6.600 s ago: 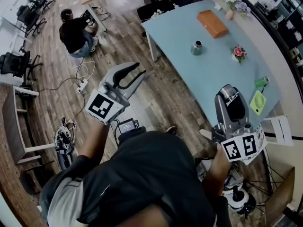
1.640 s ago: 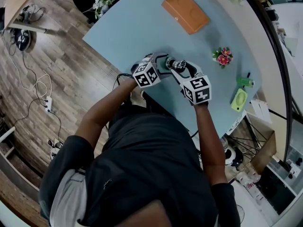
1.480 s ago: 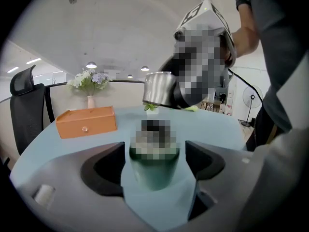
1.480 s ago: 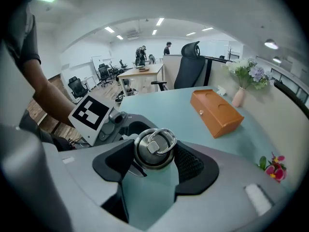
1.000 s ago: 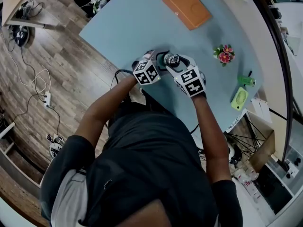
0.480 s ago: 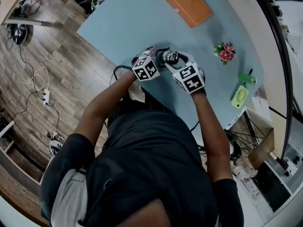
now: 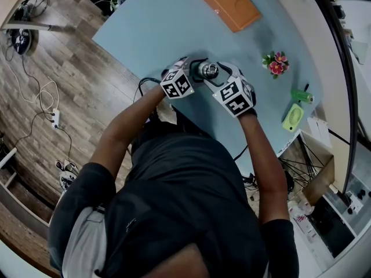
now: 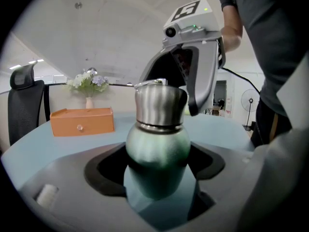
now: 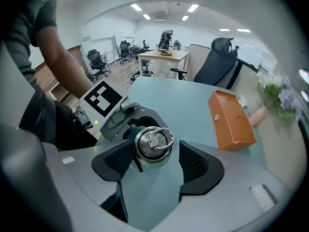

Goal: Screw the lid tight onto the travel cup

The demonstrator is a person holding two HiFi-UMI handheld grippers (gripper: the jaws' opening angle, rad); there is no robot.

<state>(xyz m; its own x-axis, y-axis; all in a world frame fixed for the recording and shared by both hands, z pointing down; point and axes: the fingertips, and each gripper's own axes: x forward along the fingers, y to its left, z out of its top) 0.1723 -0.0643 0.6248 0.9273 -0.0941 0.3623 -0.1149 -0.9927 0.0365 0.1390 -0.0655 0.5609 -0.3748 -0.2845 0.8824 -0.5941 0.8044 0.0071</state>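
Currently the travel cup [image 8: 157, 146] stands upright on the desk [image 7: 174, 22], close to the desk's near edge where the person stands and about midway along that edge. The orange box [image 7: 228, 4] lies well apart, toward the far edge.

The left gripper [image 8: 157, 167] comes from the side, and its two dark pads seem pressed against the green body of the cup, so the cup is held steady. The right gripper [image 9: 154, 167] comes from above the lid [image 9: 153, 143]. Its jaws are spread around the steel lid: the left pad is touching or almost touching it, but on the other side a clear gap remains, so the lid is not pinched.

As for the progress, the lid already sits on the mouth of the cup, with its ring lying flat on top. How deep it is screwed cannot be told from these views. I judge that the holding part is done, while the main part is left: closing the right gripper on the lid and turning it until it is tight.
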